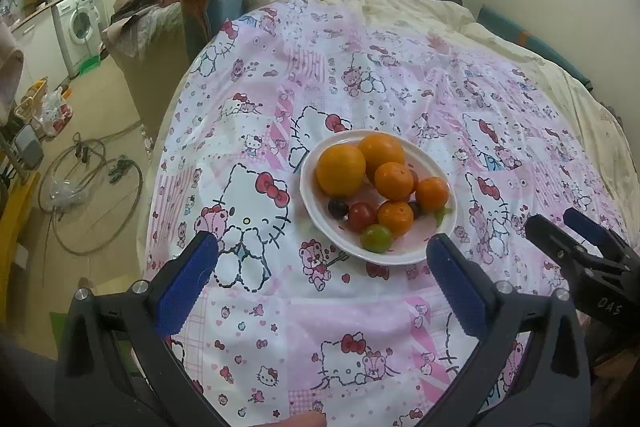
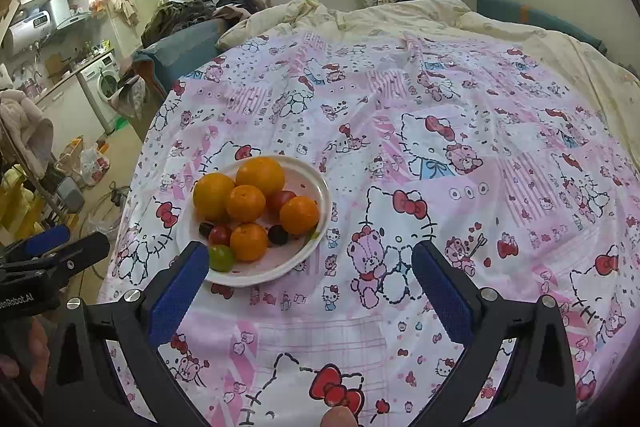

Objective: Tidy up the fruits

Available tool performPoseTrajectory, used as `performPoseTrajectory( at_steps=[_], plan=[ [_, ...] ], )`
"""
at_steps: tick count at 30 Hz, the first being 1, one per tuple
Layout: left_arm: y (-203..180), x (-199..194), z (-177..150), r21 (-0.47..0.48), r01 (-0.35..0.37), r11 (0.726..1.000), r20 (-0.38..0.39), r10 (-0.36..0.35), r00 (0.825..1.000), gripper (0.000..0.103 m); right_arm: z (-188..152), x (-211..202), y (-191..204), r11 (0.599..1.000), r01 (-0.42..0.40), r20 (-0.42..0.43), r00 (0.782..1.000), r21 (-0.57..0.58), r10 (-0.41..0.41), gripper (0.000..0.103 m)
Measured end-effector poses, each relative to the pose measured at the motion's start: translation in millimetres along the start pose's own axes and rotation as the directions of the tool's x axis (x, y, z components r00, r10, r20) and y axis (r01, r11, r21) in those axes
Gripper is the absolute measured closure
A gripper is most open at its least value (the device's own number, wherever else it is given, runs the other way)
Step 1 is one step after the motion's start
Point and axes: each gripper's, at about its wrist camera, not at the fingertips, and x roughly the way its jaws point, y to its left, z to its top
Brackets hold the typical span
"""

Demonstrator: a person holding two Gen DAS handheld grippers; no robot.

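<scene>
A wide bed (image 1: 520, 39) fills the room, under a smooth pink-and-white cartoon-cat sheet (image 1: 280, 347). On the sheet sits an oval white plate (image 1: 310, 203) with round oranges (image 1: 341, 170) and small glossy tomatoes (image 1: 362, 217). The left tool (image 1: 322, 253) and the right tool (image 2: 310, 261) are both wide open, holding nothing.

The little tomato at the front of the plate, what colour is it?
Mostly green, with a reddish blush: the tomato shows best in the left wrist view.
</scene>
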Motion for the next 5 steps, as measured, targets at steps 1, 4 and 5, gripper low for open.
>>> performPoseTrajectory(
  at_steps=[1,4,5],
  plan=[
    [0.2,0.0,0.1,-0.002,0.001,1.000,0.000,-0.001,1.000,0.000,0.4,0.0,0.1,1.000,-0.004,0.000,1.000,0.000,0.004,0.000],
    [0.4,-1.1,-0.9,-0.016,0.024,1.000,0.005,-0.024,1.000,0.000,1.0,0.1,0.0,1.000,-0.005,0.002,1.000,-0.001,0.005,0.000],
    [0.1,-0.8,-0.9,-0.016,0.028,0.999,0.004,-0.027,1.000,0.000,1.3,-0.2,-0.3,1.000,-0.008,0.002,1.000,-0.001,0.008,0.000]
  ],
)
